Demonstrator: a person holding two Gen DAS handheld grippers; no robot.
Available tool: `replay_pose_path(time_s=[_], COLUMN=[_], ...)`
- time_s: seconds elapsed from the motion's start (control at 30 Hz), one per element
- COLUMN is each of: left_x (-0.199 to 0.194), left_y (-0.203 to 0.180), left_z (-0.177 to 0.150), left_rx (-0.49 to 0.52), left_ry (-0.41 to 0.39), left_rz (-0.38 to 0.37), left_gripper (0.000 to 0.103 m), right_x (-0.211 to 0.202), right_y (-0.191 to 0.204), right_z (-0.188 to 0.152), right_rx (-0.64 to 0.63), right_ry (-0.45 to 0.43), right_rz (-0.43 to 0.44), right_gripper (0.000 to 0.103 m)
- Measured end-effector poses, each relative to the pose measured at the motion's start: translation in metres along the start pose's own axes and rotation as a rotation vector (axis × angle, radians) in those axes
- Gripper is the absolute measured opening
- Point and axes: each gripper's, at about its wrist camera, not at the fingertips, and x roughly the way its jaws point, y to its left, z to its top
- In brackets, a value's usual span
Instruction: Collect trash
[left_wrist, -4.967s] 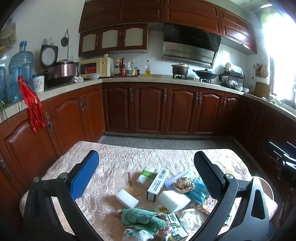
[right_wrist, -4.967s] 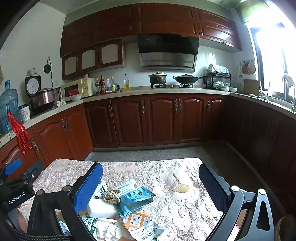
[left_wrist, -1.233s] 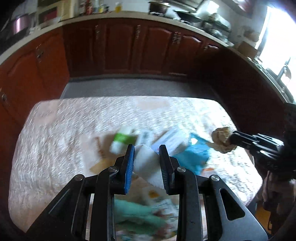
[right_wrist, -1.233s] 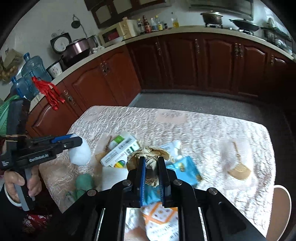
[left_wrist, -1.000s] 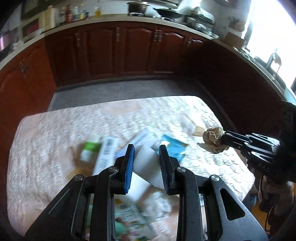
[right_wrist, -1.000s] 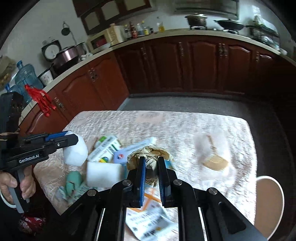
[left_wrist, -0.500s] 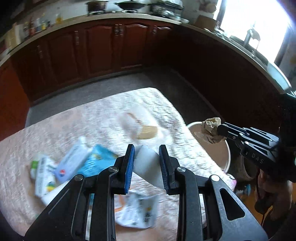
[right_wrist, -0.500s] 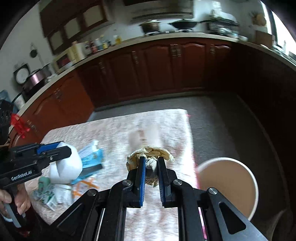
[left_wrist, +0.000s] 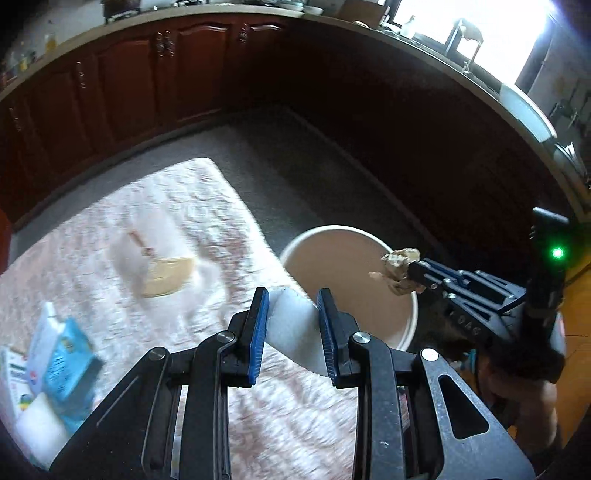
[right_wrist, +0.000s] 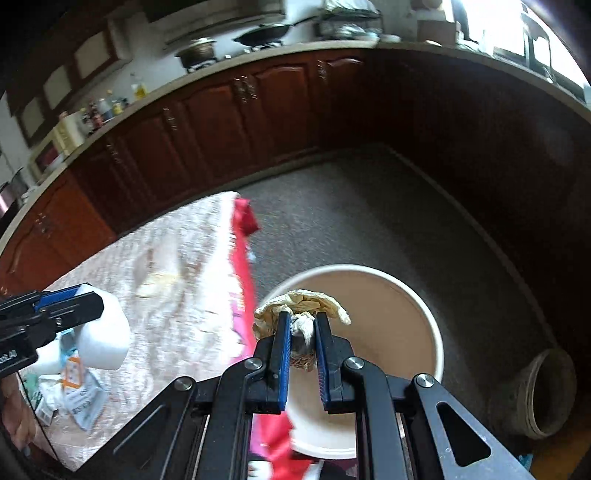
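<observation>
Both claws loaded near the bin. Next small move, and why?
Probably open the right claw: its paper wad hangs over the mouth of the bin, so it should fall in. The left claw, shut on the foam block, sits at the table edge beside the rim and likely needs to shift over first.

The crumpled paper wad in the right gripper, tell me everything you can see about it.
The crumpled paper wad is tan and brownish, creased and balled up, with a greyish-white scrap at its core. The right gripper is shut on it, blue pads pressing both sides, the wad bulging above the fingertips. It hangs in the air over the open round bin, touching nothing but the pads. The left wrist view shows it above the bin's rim.
</observation>
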Motion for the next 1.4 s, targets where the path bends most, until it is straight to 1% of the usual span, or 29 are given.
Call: replay_pose_path(time_s=[0.2, 0.3, 0.4, 0.5, 0.57, 0.6, 0.67, 0.73, 1.0, 1.13, 1.4], left_x=[0.032, 0.048, 0.060, 0.071, 0.073, 0.075, 0.075, 0.073, 0.058, 0.051, 0.021], left_y=[-0.022, -0.025, -0.024, -0.021, -0.021, -0.020, -0.018, -0.016, -0.013, -0.014, -0.007], left_z=[0.010, 0.012, 0.013, 0.012, 0.012, 0.012, 0.013, 0.014, 0.008, 0.005, -0.010], left_rx=[-0.001, -0.013, -0.033, -0.050, -0.055, -0.055, -0.060, -0.064, -0.046, -0.024, -0.014], left_ry=[0.027, 0.041, 0.045, 0.061, 0.068, 0.069, 0.068, 0.065, 0.029, 0.009, -0.045], left_rz=[-0.077, -0.095, -0.109, -0.115, -0.112, -0.113, -0.107, -0.101, -0.028, 0.014, 0.077], left_gripper=[0.027, 0.030, 0.037, 0.037, 0.041, 0.046, 0.048, 0.048, 0.048, 0.048, 0.048], right_x=[0.015, 0.021, 0.029, 0.036, 0.041, 0.041, 0.043, 0.042, 0.038, 0.034, 0.020], right_y=[-0.036, -0.047, -0.053, -0.059, -0.061, -0.061, -0.061, -0.060, -0.052, -0.040, -0.020], right_z=[-0.012, -0.017, -0.020, -0.023, -0.026, -0.027, -0.028, -0.028, -0.028, -0.026, -0.023], right_rx=[0.058, 0.082, 0.093, 0.111, 0.125, 0.129, 0.134, 0.133, 0.133, 0.112, 0.075], right_ry=[0.053, 0.074, 0.092, 0.117, 0.133, 0.134, 0.129, 0.121, 0.106, 0.091, 0.058], right_rz=[-0.042, -0.052, -0.066, -0.082, -0.077, -0.074, -0.071, -0.067, -0.062, -0.067, -0.060], right_gripper=[0.012, 0.012, 0.012, 0.012, 0.016, 0.018, 0.031, 0.036, 0.038, 0.045, 0.046])
